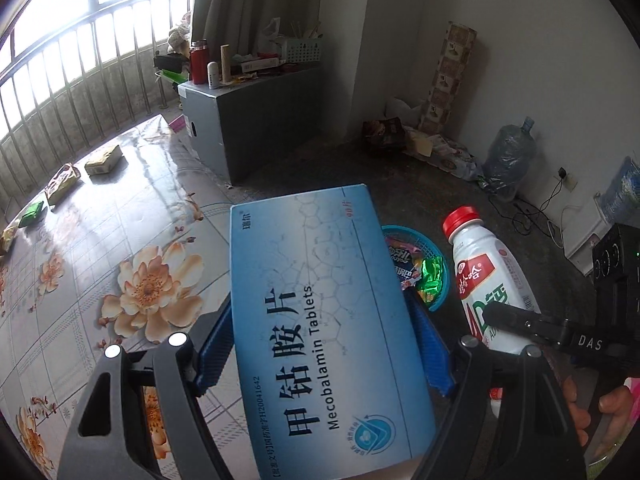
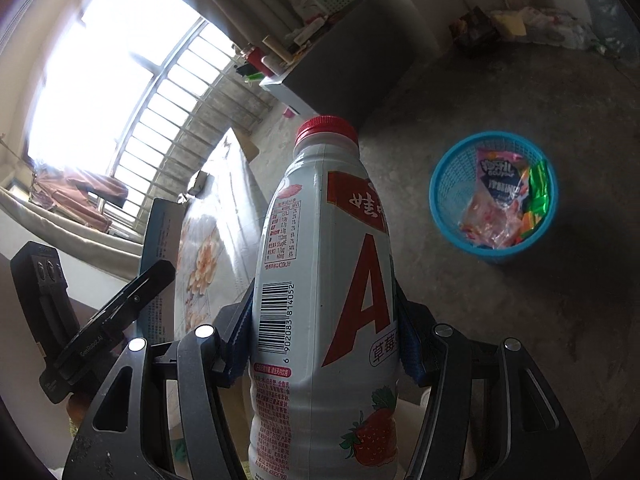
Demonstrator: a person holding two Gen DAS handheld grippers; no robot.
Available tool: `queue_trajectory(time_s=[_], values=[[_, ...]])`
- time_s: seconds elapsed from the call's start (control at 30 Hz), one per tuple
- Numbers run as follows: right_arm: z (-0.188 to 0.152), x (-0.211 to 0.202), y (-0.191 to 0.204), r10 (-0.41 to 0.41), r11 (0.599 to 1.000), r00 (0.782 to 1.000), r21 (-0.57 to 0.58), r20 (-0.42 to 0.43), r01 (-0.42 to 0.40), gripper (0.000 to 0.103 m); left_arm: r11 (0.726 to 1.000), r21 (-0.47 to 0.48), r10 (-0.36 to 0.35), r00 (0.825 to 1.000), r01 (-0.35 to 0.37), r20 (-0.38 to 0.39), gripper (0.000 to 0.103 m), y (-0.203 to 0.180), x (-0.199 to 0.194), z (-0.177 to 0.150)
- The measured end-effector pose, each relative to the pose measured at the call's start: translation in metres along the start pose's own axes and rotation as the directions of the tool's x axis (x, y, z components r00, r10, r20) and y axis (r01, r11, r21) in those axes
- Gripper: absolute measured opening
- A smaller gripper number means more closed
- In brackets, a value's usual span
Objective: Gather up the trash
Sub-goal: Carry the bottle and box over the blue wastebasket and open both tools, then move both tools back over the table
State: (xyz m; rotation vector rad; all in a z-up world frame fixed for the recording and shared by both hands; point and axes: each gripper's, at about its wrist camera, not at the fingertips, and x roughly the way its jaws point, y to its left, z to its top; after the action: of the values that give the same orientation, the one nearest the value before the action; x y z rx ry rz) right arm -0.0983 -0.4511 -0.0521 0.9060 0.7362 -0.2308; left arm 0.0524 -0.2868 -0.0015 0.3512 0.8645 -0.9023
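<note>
Left tool clamps blue tablet box, right tool clamps white drink bottle; blue basket sits right of frame—centre each above its rim before releasing.

Floor around the blue basket seems bare, open above.

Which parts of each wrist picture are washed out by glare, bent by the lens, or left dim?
Left wrist view: the barred window is blown out white, its bars curve with fisheye distortion, and glare streaks the glossy floral tablecloth. Right wrist view: the window overexposes and softens that corner, while the grey concrete floor around the blue plastic basket sits dim.
</note>
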Motion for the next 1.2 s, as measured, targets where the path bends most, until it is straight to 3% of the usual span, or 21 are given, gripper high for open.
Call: queue_trajectory(time_s=[0.2, 0.4, 0.53, 0.6, 0.7, 0.8, 0.9, 1.03, 1.2], values=[[0.013, -0.002, -0.069, -0.111, 0.987, 0.994, 0.116, -0.006, 0.111, 0.056, 0.997, 0.021, -0.078, 0.991, 0.081, -0.110, 0.077, -0.042, 0.067, 0.031], [0.028, 0.017, -0.124, -0.163, 0.962, 0.986, 0.213, -0.045, 0.169, 0.056, 0.991, 0.040, -0.116, 0.961, 0.130, -0.252, 0.077, -0.087, 0.155, 0.059], [0.055, 0.046, -0.145, -0.184, 0.951, 0.981, 0.242, -0.066, 0.194, 0.056, 0.989, 0.046, -0.121, 0.944, 0.142, -0.307, 0.077, -0.110, 0.209, 0.081], [0.073, 0.061, -0.152, -0.193, 0.947, 0.979, 0.249, -0.068, 0.204, 0.058, 0.989, 0.050, -0.119, 0.942, 0.141, -0.315, 0.091, -0.121, 0.232, 0.094], [0.095, 0.089, -0.170, -0.221, 0.933, 0.973, 0.276, -0.074, 0.233, 0.070, 0.992, 0.062, -0.091, 0.955, 0.113, -0.283, 0.095, -0.133, 0.251, 0.107], [0.094, 0.097, -0.182, -0.281, 0.904, 0.957, 0.312, -0.078, 0.291, 0.070, 0.992, 0.035, -0.103, 0.954, 0.117, -0.283, 0.095, -0.134, 0.255, 0.107], [0.081, 0.090, -0.182, -0.250, 0.906, 0.967, 0.340, -0.053, 0.253, 0.070, 0.988, -0.017, -0.155, 0.948, 0.156, -0.278, 0.095, -0.128, 0.243, 0.102], [0.056, 0.072, -0.165, -0.278, 0.917, 0.960, 0.287, -0.032, 0.275, 0.070, 0.986, -0.008, -0.164, 0.956, 0.167, -0.242, 0.095, -0.122, 0.213, 0.094], [0.036, 0.048, -0.135, -0.358, 0.919, 0.934, 0.180, 0.008, 0.351, 0.070, 0.975, 0.009, -0.217, 0.964, 0.221, -0.157, 0.095, -0.108, 0.151, 0.084]])
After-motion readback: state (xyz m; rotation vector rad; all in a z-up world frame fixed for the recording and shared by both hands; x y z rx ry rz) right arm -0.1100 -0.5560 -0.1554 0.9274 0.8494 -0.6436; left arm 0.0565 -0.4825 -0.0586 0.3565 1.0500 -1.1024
